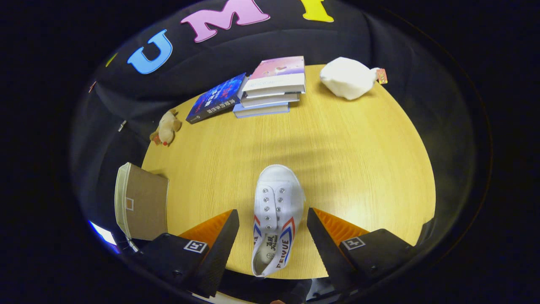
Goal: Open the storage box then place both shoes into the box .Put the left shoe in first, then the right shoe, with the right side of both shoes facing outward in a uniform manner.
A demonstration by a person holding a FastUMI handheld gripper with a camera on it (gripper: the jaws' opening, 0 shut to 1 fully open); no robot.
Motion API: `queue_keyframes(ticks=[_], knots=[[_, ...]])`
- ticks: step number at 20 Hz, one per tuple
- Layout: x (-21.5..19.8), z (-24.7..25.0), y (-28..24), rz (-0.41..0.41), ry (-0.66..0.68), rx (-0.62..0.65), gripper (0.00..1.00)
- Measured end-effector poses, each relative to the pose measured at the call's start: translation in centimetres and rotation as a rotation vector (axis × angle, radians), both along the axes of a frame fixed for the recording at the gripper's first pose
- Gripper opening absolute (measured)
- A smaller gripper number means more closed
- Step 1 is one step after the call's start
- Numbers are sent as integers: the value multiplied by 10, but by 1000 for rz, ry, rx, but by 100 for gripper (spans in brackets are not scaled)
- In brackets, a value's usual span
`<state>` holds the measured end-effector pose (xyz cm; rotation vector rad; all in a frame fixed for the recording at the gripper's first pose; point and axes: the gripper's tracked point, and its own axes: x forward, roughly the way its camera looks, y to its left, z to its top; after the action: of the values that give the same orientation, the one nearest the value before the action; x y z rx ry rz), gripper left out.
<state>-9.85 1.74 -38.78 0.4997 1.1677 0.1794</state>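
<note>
Gripper fingers are spreading wide, one on each side of the shoe, and they are not touching it yet. Nothing is being held. The shoe is lying on the table with its toe pointing away from the gripper and its heel end sitting between the fingers. I think the gripper is getting ready to squeeze the shoe and lift it.

Left of the shoe, at the table's edge, the box is waiting, and I cannot tell if it is open. Far past the shoe, books are stacking up. Beside the books a white bag is sitting, and a small plush toy is lying between the books and the box.

Things could go wrong here. The shoe is soft, so the fingers may be squashing it flat and letting it slip. If they grab too near the heel, the toe may be drooping down and bumping the box. The shoe could also end up facing the wrong way.
</note>
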Motion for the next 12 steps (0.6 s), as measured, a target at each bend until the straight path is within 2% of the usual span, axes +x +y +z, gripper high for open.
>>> queue_keyframes(ticks=[6,8,11,12], knots=[[-20,-41,12,81,130,42,97],[-25,-56,15,117,151,15,97],[-24,-66,21,117,165,25,92],[-26,-68,21,126,165,23,85]])
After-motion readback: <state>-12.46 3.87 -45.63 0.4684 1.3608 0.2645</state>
